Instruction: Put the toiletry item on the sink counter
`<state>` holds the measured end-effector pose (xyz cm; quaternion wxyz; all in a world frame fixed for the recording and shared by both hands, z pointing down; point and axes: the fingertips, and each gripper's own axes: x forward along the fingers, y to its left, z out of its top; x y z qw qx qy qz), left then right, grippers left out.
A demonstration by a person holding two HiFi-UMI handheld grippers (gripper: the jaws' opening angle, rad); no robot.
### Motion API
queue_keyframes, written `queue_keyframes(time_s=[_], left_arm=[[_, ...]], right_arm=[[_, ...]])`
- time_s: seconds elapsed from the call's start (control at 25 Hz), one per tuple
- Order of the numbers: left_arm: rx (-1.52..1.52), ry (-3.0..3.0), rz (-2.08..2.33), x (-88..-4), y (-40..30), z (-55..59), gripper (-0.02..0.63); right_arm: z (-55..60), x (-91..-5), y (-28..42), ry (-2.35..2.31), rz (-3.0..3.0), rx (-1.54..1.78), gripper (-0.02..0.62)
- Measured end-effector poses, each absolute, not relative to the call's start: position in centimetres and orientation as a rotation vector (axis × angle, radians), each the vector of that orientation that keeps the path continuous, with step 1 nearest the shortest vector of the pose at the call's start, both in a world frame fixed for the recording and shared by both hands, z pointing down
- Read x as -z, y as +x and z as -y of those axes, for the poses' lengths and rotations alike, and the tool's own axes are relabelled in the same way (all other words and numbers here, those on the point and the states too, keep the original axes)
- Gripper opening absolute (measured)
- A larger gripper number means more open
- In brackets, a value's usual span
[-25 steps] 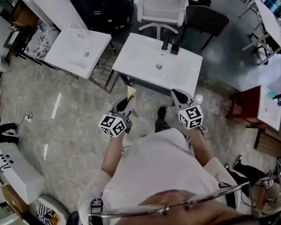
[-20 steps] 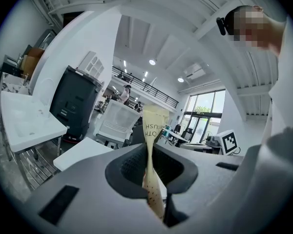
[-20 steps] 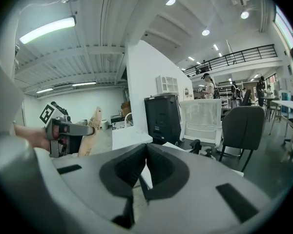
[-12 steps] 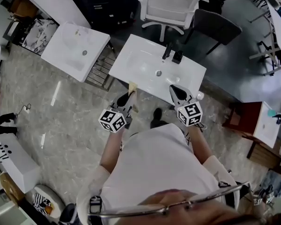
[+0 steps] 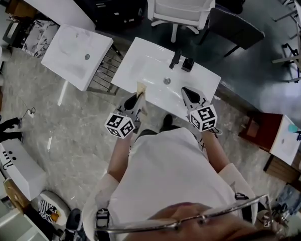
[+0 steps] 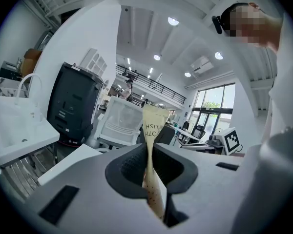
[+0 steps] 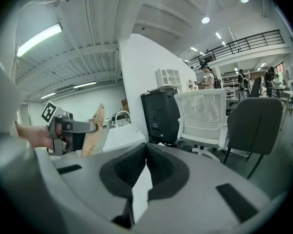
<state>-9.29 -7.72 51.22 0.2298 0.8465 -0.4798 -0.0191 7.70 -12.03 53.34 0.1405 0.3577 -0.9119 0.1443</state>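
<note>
The left gripper (image 6: 149,156) is clamped on the lower end of a thin cream toothbrush packet (image 6: 155,122), which stands upright from its jaws at the near edge of the white desk (image 5: 124,70); the right gripper (image 7: 145,147) is closed on nothing. The packet looks light, flat and easily creased, so a hold low on its flat faces seems best. The basin (image 5: 153,64) looks empty, with a faucet (image 5: 175,59) and a small black item (image 5: 187,64) behind it.
</note>
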Motion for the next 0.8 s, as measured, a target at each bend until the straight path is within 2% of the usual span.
queue_keyframes(time_s=[0.8], left_arm=[[-0.094, 2.412, 1.161, -53.4, -9.7, 13.5, 0.029]], right_arm=[[14.3, -54.0, 7.2, 1.199, 2.554, -0.47, 0.006]])
